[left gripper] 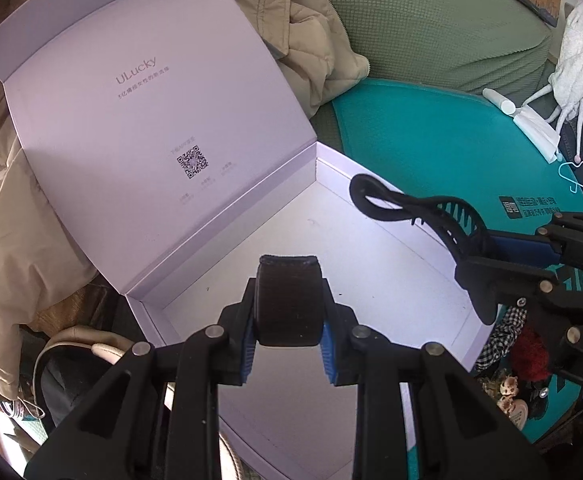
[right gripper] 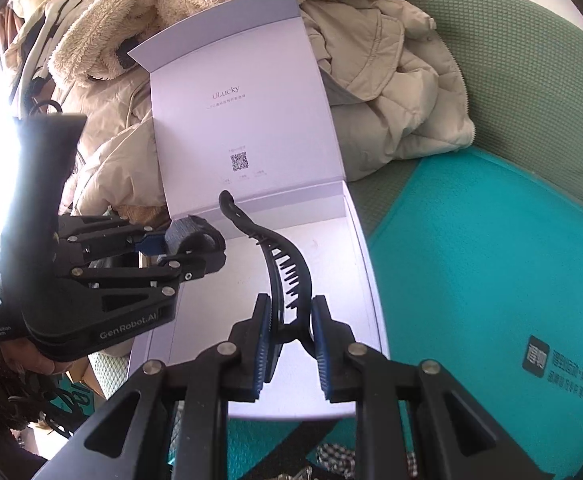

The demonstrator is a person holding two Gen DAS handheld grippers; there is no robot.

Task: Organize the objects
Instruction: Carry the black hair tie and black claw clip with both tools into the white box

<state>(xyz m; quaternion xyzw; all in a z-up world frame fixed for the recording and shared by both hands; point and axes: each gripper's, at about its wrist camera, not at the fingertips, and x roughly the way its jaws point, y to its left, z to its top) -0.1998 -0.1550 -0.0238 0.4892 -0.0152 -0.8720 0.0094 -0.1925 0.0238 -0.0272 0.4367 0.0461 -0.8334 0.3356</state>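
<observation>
1. Big white box [left gripper: 331, 240] lies open on the teal mat [left gripper: 431, 140], lid up at the far side.
2. Right gripper [right gripper: 291, 328] clamps the black hair clip [right gripper: 283, 264] above the box.
3. Left gripper [left gripper: 289, 320] pinches a dark hair band [left gripper: 289, 300] over its near-left floor.

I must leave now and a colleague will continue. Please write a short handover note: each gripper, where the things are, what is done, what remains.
Left gripper: shut on a dark woven fabric band, held above the open white cardboard box.
Right gripper: shut on a long black plastic toothed hair clip, also over the box.
Box: lid up against beige jackets; its floor looks bare.
Done: both items picked up and brought over the box.
Left: lower and release both inside. A checkered scrunchie and small trinkets lie on the teal mat beside the box, probably next.
</observation>
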